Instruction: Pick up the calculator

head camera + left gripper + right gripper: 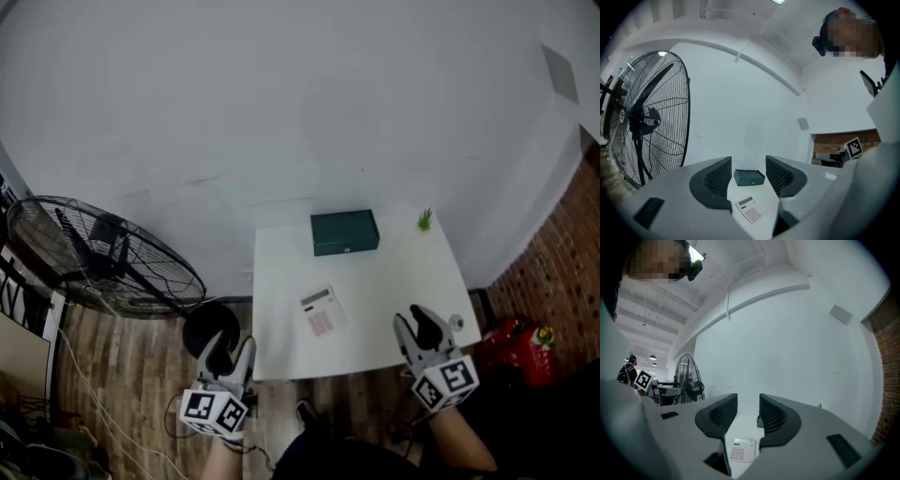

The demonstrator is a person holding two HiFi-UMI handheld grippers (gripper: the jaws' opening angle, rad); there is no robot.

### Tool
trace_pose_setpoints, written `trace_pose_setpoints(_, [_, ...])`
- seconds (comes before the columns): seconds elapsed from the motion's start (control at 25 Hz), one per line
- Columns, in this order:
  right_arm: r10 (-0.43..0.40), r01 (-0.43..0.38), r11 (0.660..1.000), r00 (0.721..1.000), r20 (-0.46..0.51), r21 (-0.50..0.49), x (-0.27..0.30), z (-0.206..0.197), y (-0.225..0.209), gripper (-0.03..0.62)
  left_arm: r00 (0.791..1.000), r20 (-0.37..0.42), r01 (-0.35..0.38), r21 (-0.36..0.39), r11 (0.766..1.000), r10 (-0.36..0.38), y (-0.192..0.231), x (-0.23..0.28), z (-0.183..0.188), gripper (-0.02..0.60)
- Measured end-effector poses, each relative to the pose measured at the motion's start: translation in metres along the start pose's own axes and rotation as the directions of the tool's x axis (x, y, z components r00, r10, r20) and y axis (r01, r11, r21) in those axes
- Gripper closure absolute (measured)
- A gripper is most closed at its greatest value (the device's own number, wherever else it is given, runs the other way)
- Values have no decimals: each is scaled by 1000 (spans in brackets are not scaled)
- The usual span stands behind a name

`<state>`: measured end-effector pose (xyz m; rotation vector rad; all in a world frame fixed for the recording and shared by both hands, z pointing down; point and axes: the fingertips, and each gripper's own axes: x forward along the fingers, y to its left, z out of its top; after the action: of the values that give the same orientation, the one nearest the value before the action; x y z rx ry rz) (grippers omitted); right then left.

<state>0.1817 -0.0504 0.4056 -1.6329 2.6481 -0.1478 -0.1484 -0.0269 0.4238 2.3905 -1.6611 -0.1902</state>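
Note:
A white calculator point(322, 311) with pink keys lies flat near the middle of a small white table point(281, 281). It also shows between the jaws in the left gripper view as the calculator point(750, 209) and in the right gripper view as the calculator point(742, 450). My left gripper point(228, 351) hovers off the table's front left corner, open and empty. Over the front right edge of the table is my right gripper point(419, 326), open with nothing between its fingers. Both grippers are well short of the calculator.
A dark green box point(345, 232) stands at the table's back edge, a tiny green plant point(426, 219) at its back right corner. A large floor fan point(103, 258) stands left of the table. A red object point(514, 339) lies on the floor at right. A small white item point(456, 322) sits near the right gripper.

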Motion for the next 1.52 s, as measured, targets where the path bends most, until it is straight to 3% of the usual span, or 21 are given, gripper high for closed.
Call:
trace_pose_setpoints(0.44, [-23, 22, 999, 999, -37, -28, 94, -8, 17, 447, 994, -71, 78, -76, 994, -83, 69, 50, -23, 357])
trace_pose_setpoints(0.72, [11, -8, 1000, 994, -112, 31, 136, -32, 22, 445, 992, -106, 55, -127, 990, -69, 103, 63, -45, 357])
trace_pose_setpoints(1.04, [53, -47, 998, 985, -167, 37, 185, -62, -6, 447, 990, -138, -9, -140, 990, -10, 117, 73, -60, 357])
trace_pose_setpoints(1.36, [236, -229, 972, 938, -254, 58, 241, -93, -23, 445, 982, -163, -113, -131, 985, 91, 115, 82, -69, 357])
trace_pose_setpoints(1.52, [307, -298, 952, 902, -304, 75, 265, -110, -30, 445, 977, -171, -150, -129, 980, 127, 113, 90, -73, 357])
